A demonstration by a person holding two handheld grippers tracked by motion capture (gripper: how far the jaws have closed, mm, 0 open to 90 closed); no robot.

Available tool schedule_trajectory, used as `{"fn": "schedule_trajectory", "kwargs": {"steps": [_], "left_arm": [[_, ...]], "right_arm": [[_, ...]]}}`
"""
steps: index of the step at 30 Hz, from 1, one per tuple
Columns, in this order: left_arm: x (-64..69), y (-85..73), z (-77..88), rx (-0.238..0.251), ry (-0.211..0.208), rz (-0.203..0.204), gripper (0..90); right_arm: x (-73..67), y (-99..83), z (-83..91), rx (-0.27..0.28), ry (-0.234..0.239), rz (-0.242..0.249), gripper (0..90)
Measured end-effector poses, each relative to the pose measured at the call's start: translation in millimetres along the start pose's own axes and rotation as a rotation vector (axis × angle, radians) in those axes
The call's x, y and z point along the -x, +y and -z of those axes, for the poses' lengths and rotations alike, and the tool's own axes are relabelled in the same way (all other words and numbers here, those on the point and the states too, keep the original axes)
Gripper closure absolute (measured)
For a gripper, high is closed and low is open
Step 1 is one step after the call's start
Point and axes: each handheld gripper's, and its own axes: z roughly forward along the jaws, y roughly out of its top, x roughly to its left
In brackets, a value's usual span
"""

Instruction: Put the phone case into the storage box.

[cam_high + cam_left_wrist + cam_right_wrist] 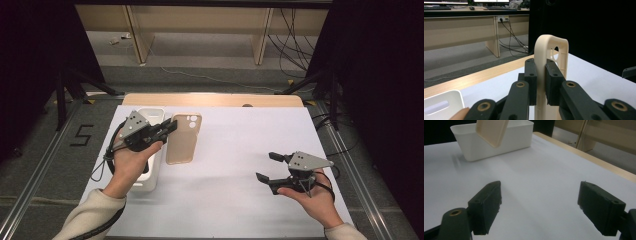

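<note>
My left gripper is shut on the edge of a beige phone case, which hangs above the white table sheet at the left. In the left gripper view the phone case stands upright between the two black pads, its camera cutout showing near the top. Beside and under my left hand lies a white tray. My right gripper stands open near the table's right side with nothing between its fingers. In the right gripper view, the phone case hangs in front of the white tray.
A white sheet covers the table, whose wooden edge shows at the far side. Beyond it are desk legs and loose cables on the floor. Dark curtains flank both sides.
</note>
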Motion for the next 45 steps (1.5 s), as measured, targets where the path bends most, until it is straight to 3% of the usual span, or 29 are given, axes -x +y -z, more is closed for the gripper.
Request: {"fn": "schedule_trajectory", "kwargs": {"steps": [45], "left_arm": [[-24.7,17.1,11.6,0.018,0.051,-0.018,81.4]], "right_arm": [[0.4,-1.4,-1.1,-0.004,0.000,-0.004,20.6]]}}
